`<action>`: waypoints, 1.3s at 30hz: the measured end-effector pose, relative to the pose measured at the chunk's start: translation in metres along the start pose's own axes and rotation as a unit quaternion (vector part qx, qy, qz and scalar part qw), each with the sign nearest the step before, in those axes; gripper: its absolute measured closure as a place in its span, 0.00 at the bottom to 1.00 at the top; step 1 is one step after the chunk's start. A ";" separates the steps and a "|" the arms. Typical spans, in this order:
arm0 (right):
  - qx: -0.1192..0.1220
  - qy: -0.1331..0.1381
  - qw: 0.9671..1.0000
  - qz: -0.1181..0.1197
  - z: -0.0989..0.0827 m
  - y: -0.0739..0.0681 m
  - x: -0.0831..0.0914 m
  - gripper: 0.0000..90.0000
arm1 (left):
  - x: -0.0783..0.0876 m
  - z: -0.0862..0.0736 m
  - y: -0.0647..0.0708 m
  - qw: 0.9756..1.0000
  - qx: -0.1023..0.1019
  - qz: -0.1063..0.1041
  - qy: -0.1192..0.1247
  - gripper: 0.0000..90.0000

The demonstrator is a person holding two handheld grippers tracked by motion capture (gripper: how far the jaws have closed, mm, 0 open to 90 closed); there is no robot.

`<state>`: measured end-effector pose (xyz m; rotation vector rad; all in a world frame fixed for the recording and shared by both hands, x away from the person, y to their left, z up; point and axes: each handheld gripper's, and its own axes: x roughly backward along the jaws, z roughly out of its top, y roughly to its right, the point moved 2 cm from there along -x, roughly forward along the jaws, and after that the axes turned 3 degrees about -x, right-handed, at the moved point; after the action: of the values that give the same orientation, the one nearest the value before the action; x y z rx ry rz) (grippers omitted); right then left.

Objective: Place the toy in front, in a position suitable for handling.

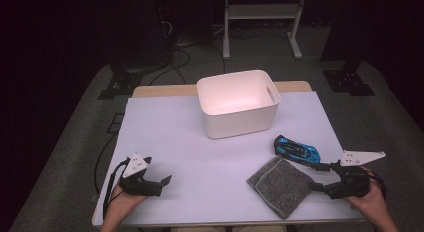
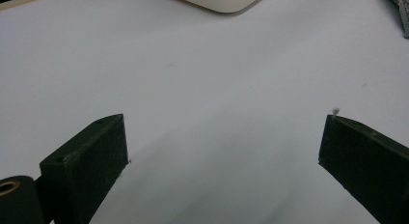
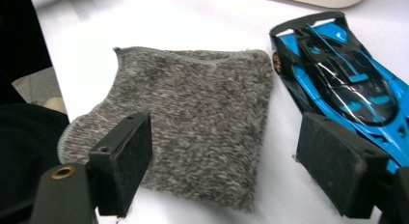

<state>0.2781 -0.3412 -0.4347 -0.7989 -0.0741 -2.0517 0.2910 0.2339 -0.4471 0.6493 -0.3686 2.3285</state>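
While the white surface (image 1: 200,157) spreads across the middle of the high view, a cream bin (image 1: 238,103) stands at its far centre, upright and open at the top. Near the right edge lies a grey cloth (image 1: 282,186), flat and roughly square, one corner turned toward the near edge. Just beyond it, on the far right, sits a blue toy car (image 1: 296,150), close beside the cloth; whether the two touch I cannot tell. The right gripper (image 1: 320,177) hovers at the near right with its jaws spread wide, one over the cloth and the other over the car's side, pinching nothing. The left gripper (image 1: 161,184) rests at the near left over bare surface, jaws also spread apart with nothing between them, well apart from the cloth.
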 end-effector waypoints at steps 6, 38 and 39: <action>0.008 -0.005 1.000 0.002 0.001 -0.003 -0.002 0.21 | -0.002 0.000 0.001 1.000 -0.006 -0.001 -0.005 0.03; 0.066 -0.060 0.996 0.030 0.020 -0.031 -0.048 0.21 | 0.003 -0.001 0.004 1.000 -0.010 0.001 -0.006 0.03; 0.066 -0.064 0.995 0.030 0.020 -0.031 -0.050 0.21 | 0.003 -0.001 0.004 1.000 -0.010 0.000 -0.006 0.03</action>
<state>0.2830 -0.2795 -0.4392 -0.8377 -0.2525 -1.9172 0.2855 0.2331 -0.4466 0.6544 -0.3981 2.3188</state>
